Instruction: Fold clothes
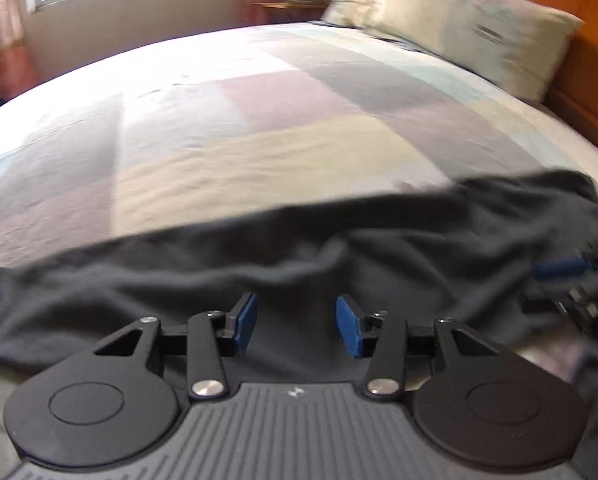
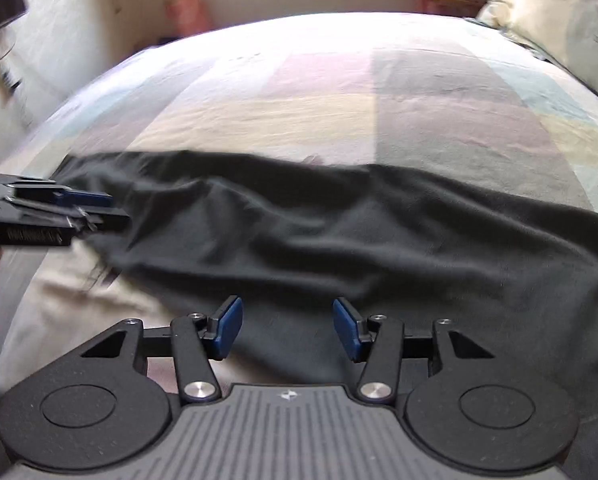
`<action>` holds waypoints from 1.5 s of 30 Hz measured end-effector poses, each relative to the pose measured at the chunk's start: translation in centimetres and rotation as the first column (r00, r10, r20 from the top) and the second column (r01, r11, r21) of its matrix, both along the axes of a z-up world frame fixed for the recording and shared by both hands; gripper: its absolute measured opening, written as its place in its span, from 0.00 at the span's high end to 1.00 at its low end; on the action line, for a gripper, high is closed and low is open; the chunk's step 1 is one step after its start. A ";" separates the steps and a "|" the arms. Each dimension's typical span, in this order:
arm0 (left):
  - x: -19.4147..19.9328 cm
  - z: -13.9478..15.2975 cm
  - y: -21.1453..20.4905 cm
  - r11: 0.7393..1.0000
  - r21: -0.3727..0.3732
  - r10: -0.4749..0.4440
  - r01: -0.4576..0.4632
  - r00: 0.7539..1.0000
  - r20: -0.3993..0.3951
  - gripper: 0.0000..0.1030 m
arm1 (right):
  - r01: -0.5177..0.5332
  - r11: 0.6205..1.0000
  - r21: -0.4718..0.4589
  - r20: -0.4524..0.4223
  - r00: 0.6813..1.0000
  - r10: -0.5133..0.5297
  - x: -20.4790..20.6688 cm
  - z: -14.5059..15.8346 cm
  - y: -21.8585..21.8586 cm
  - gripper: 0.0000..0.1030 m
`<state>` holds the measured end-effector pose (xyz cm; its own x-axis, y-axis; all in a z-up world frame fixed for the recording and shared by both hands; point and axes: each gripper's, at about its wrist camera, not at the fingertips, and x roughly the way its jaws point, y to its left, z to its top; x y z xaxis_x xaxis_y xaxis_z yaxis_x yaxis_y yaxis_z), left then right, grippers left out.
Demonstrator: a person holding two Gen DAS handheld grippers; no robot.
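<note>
Black garment (image 1: 299, 248) lies spread on bed (image 1: 259, 120) beneath both released tongs, left (image 1: 295, 326) and right (image 2: 287, 328).

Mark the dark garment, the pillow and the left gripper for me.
dark garment (image 2: 339, 224): right wrist view, middle of the rumpled cloth.
pillow (image 1: 471, 20): left wrist view, centre of its pale cover.
left gripper (image 1: 295, 328): left wrist view, gap midway between its blue-padded fingertips.
</note>
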<state>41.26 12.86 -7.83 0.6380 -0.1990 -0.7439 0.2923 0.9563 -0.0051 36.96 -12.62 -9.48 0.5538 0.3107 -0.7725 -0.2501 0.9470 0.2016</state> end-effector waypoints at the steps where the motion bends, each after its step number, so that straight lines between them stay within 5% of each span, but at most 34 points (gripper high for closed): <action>1: 0.9 -0.4 1.0 0.999 0.001 0.054 -0.054 0.999 -0.006 0.57 | 0.006 1.000 0.001 -0.012 1.000 -0.006 0.2 -0.5 0.1 0.43; 6: -0.3 -3.1 5.5 0.991 -0.054 0.121 -0.123 0.992 -0.039 0.56 | -0.033 0.999 -0.027 0.027 0.999 0.034 -1.8 -1.0 0.4 0.39; 10: -2.4 -2.4 5.7 0.995 -0.003 0.094 -0.095 0.992 -0.078 0.56 | -0.059 0.998 -0.031 0.000 0.998 0.059 -2.9 -0.3 0.3 0.39; 12: -1.9 -1.2 5.8 0.994 -0.005 0.109 -0.110 0.990 -0.084 0.58 | -0.065 0.997 -0.039 0.018 0.998 0.066 -2.5 0.4 0.6 0.39; 15: 0.2 0.3 5.0 0.993 0.009 0.114 -0.114 0.993 0.012 0.57 | -0.063 0.998 -0.030 0.075 0.995 0.065 -0.7 1.4 1.7 0.39; 18: 2.7 -0.9 4.0 0.993 -0.026 0.117 -0.118 0.993 -0.020 0.56 | -0.096 0.995 0.022 0.089 0.992 0.094 2.4 1.1 3.6 0.39; 24: 0.4 -3.0 4.8 0.995 -0.021 0.099 -0.101 0.992 -0.073 0.55 | -0.222 0.974 0.052 -0.009 0.975 0.223 2.0 -1.0 4.2 0.30; 26: 0.6 -2.1 4.9 0.995 -0.015 0.094 -0.097 0.990 -0.103 0.56 | -0.270 0.959 0.083 -0.039 0.961 0.274 2.2 -0.2 3.2 0.32; 30: 2.5 0.3 3.4 0.998 -0.052 0.037 -0.037 0.999 -0.004 0.56 | -0.180 0.980 0.085 0.032 0.984 0.177 6.4 1.5 1.4 0.35; 35: 6.7 -1.3 2.1 0.988 -0.140 0.055 -0.059 0.998 -0.033 0.54 | -0.123 0.978 0.168 0.048 0.992 0.116 11.7 0.2 0.8 0.37; 40: 5.1 -2.9 3.0 0.991 -0.122 0.043 -0.053 0.996 -0.083 0.53 | -0.217 0.952 0.218 -0.046 0.972 0.232 11.7 -1.5 0.8 0.38; 45: 5.7 -0.9 3.2 0.989 -0.144 0.035 -0.042 0.998 -0.050 0.54 | -0.257 0.939 0.229 0.022 0.966 0.258 13.5 1.5 0.5 0.51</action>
